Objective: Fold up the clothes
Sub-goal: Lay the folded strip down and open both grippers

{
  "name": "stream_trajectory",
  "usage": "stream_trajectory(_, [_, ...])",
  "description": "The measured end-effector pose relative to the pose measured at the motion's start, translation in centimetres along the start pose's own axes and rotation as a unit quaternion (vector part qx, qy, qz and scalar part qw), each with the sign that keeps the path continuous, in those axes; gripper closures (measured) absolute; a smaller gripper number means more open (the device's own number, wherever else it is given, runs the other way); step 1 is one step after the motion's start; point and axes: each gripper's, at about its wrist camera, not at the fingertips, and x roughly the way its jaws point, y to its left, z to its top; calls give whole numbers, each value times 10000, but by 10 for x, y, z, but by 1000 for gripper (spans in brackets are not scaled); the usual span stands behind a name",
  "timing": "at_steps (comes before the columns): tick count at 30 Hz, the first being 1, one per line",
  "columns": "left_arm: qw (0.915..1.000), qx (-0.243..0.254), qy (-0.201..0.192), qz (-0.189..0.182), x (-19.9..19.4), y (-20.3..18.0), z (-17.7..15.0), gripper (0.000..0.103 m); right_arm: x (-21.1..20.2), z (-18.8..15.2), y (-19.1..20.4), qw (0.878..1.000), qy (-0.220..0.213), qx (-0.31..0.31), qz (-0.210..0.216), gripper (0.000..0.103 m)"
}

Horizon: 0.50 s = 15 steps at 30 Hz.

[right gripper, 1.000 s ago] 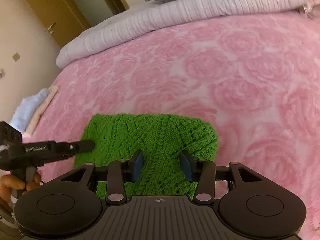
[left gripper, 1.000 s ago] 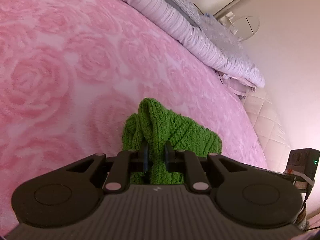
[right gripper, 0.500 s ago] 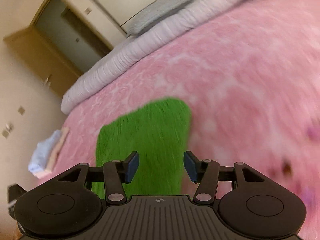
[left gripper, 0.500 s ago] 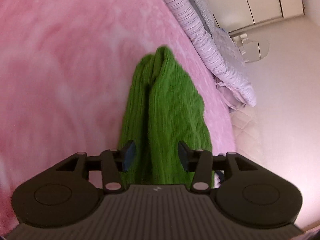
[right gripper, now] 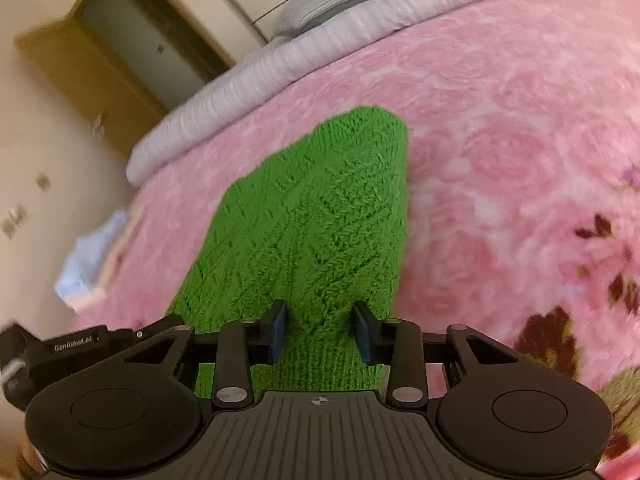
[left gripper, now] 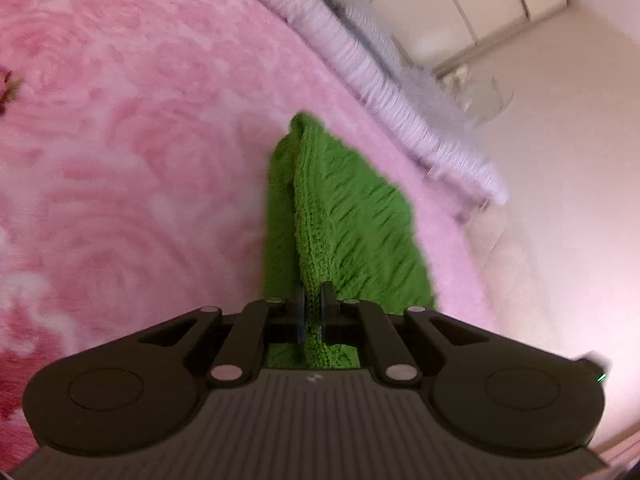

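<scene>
Now left gripper [left gripper: 311,312] reclamps green knit [left gripper: 344,216]; right gripper [right gripper: 319,332] unchanged, apart.

Green knit garment [left gripper: 352,216] [right gripper: 320,216], chunky textured weave, folded double, stretched lengthwise above pink rose-patterned bed [left gripper: 120,140], near end lifted.

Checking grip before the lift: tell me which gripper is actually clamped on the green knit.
The left gripper: its jaws pinch a fold of the green knit. The right gripper stands open, cloth between its jaws.
</scene>
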Motion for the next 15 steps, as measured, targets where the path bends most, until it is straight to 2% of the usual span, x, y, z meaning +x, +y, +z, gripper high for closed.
stream_trajectory(4, [9997, -157, 17, 177, 13, 10, -13, 95, 13, -17, 6, 9968, 35, -718, -348, 66])
stream_trajectory(5, [9996, -53, -8, 270, 11, 5, -14, 94, 15, -22, 5, 9955, 14, -854, -421, 62])
stream_trajectory(9, [9972, 417, -87, 608, -4, -18, -15, 90, -2, -25, 4, 9971, -18, -609, -461, 61])
stream_trajectory(12, [9963, 544, -259, 620, -23, -31, -13, 88, -29, -25, 10, 9951, -451, -734, -490, 61])
stream_trajectory(15, [9947, 888, -329, 406, -32, -53, -19, 87, -49, -31, 16, 9921, -768, -868, -480, 61])
